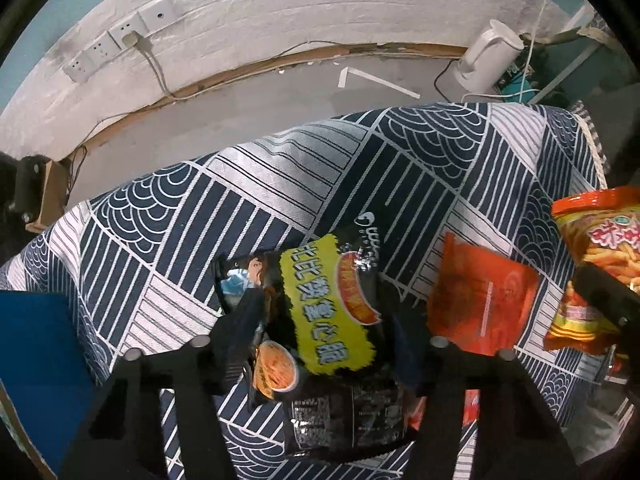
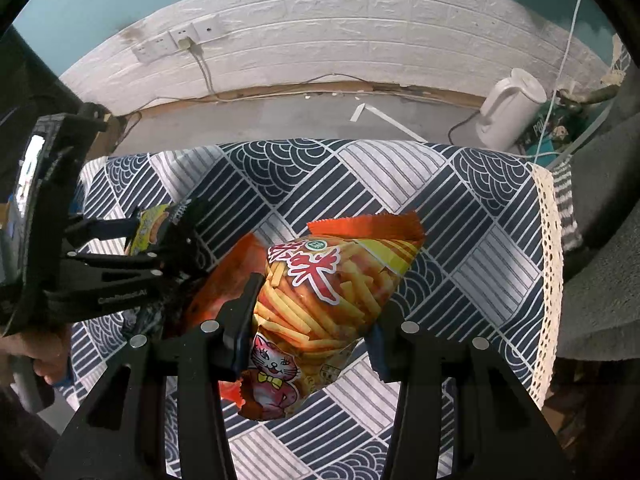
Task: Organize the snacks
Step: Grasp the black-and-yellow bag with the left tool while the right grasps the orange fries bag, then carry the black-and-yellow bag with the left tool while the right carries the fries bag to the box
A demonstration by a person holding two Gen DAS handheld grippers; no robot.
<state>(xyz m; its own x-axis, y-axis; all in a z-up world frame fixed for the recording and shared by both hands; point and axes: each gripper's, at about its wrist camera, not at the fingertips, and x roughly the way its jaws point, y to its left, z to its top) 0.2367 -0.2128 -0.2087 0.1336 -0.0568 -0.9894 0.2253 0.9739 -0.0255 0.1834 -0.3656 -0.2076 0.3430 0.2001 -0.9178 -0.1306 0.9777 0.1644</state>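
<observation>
A black snack bag with a yellow label (image 1: pixel 328 304) lies on the patterned tablecloth (image 1: pixel 280 184). My left gripper (image 1: pixel 324 320) points down over it, and its fingers press the bag's two sides. The right wrist view shows the same left gripper (image 2: pixel 188 232) pinching that bag (image 2: pixel 150 226). My right gripper (image 2: pixel 310 332) is shut on an orange bag of fry-shaped snacks (image 2: pixel 320 292), held just above the cloth. This bag (image 1: pixel 596 248) also shows at the right edge of the left wrist view. A flat orange-red packet (image 1: pixel 480 300) lies on the cloth between the two bags.
A blue box (image 1: pixel 36 360) sits at the table's left. The cloth's lace-trimmed edge (image 2: pixel 548 260) marks the right end of the table. Beyond the far edge are grey floor, a white kettle (image 2: pixel 512 108), cables and wall sockets (image 2: pixel 176 42). A person's hand (image 2: pixel 40 356) holds the left gripper.
</observation>
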